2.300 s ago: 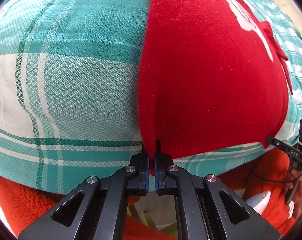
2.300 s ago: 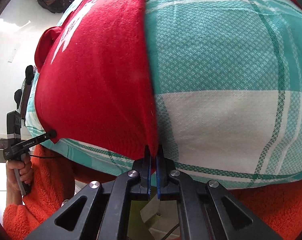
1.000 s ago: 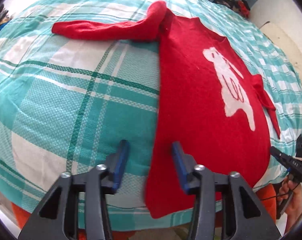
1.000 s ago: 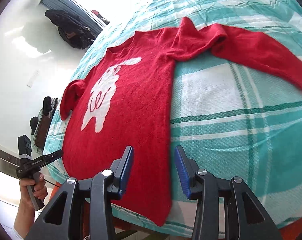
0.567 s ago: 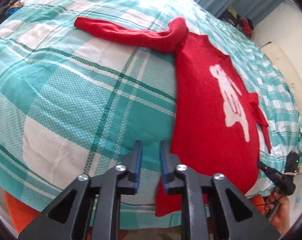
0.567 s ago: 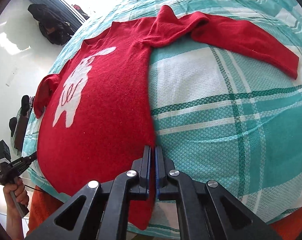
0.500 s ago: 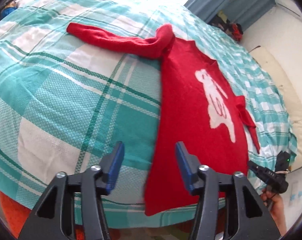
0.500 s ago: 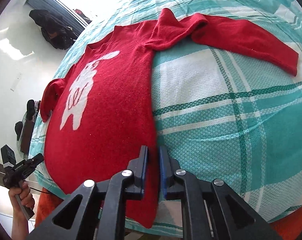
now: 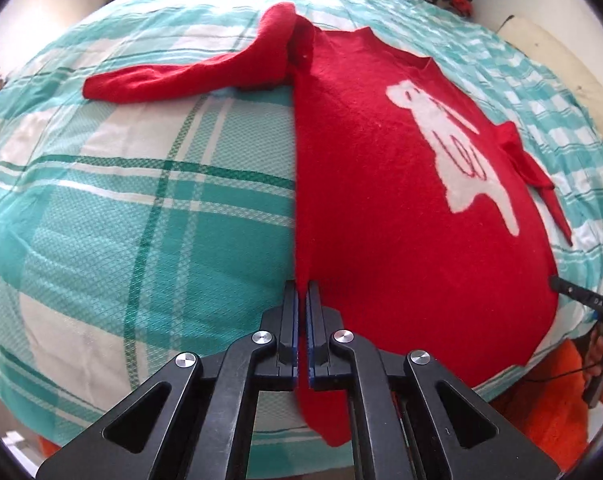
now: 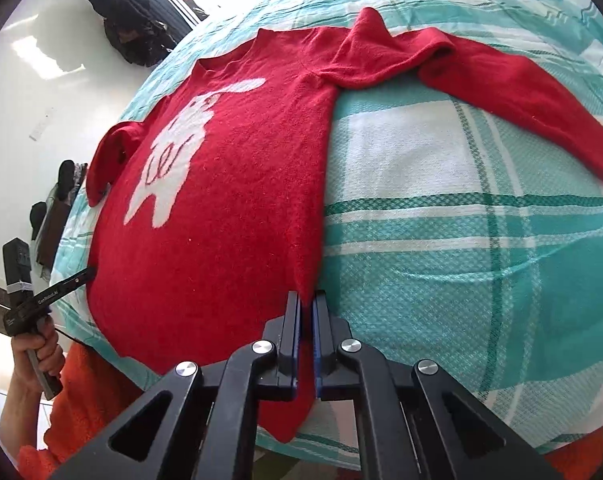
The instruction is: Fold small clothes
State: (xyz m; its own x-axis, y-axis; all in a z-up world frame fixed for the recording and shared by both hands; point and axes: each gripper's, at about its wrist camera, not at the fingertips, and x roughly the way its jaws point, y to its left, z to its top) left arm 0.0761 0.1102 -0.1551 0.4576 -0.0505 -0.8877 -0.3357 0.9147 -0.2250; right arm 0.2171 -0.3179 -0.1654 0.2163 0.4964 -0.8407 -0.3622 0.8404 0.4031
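Here the red sweater (image 9: 381, 208) is lying face up, spread on the checked bedspread (image 9: 141, 208), with 1 sleeve (image 10: 513, 92) stretched sideways from its shoulder, probably laid flat so the folding can start. The left gripper (image 9: 303, 300) is pinching the sweater's side edge near the hem, fingers nearly closed on the cloth. The right gripper (image 10: 306, 304) is clamping the opposite side edge likewise, its fingers almost together.

Red sweater (image 9: 381, 208) with a white animal motif (image 9: 457, 152) outlined in red stitching. Blanket (image 9: 141, 200) in teal and white plaid with dark green lines. Black tool (image 9: 302, 300) with blue pads (image 9: 296, 320). Orange fleece (image 10: 85, 400) below.
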